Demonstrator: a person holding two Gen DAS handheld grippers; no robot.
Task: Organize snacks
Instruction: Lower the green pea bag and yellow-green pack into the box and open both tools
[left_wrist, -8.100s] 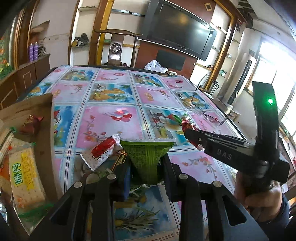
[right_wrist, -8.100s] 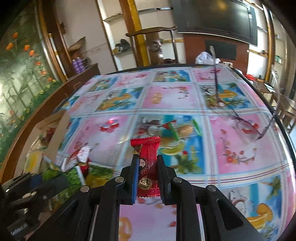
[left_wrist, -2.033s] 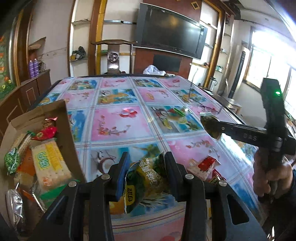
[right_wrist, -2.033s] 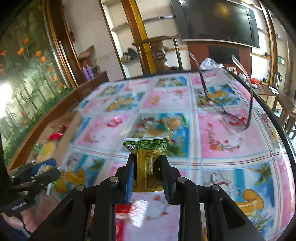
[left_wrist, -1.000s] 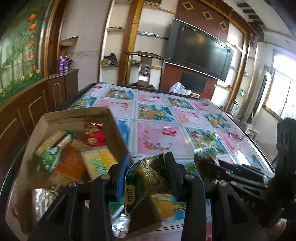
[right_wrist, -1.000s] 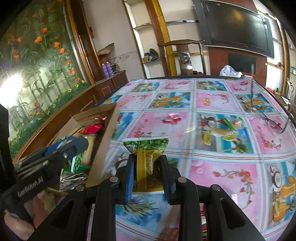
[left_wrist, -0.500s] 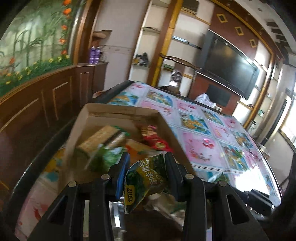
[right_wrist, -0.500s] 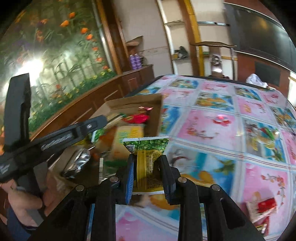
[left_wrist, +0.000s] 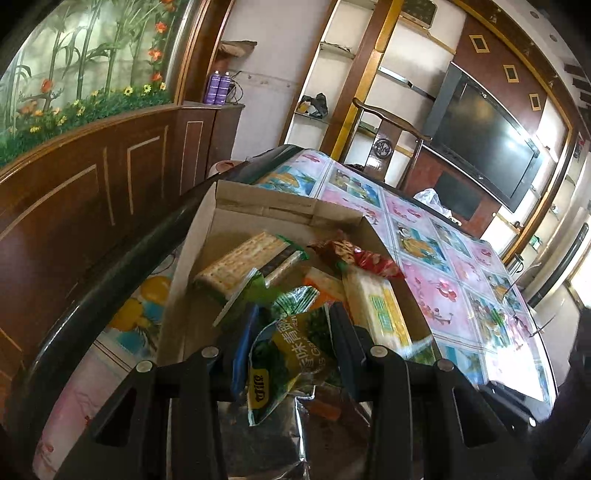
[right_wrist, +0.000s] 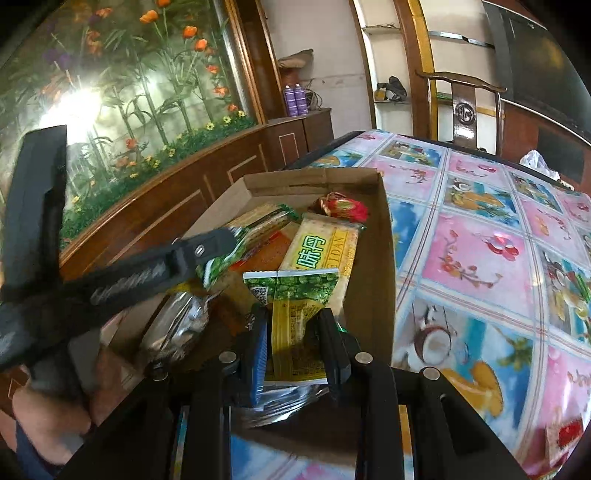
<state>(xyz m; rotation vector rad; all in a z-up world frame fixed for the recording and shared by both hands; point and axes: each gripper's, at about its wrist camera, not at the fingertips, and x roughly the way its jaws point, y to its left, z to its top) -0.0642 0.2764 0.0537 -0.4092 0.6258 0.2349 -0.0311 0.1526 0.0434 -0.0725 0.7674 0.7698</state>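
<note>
My left gripper (left_wrist: 291, 332) is shut on a crumpled green-and-yellow snack packet (left_wrist: 288, 362) and hangs over the open cardboard box (left_wrist: 258, 201). My right gripper (right_wrist: 293, 332) is shut on a green pea packet with a yellow lower half (right_wrist: 295, 310), held upright above the box's near right part (right_wrist: 373, 280). In the right wrist view the left gripper (right_wrist: 218, 242) reaches in from the left, a hand (right_wrist: 55, 417) on its handle. Inside the box lie cracker packs (left_wrist: 243, 262), a yellow pack (right_wrist: 321, 251), a red candy (right_wrist: 343, 206) and a silver foil bag (right_wrist: 177, 328).
The box sits at the left edge of a table with a fruit-print cloth (right_wrist: 480, 258). A red-and-white wrapper (right_wrist: 565, 439) lies on the cloth at the lower right. A wooden cabinet (left_wrist: 92, 192) runs close along the left. A chair (left_wrist: 388, 122) stands at the far end.
Both grippers have swung left from above the cloth to above the box, each still carrying its packet. The box now fills the middle of both views.
</note>
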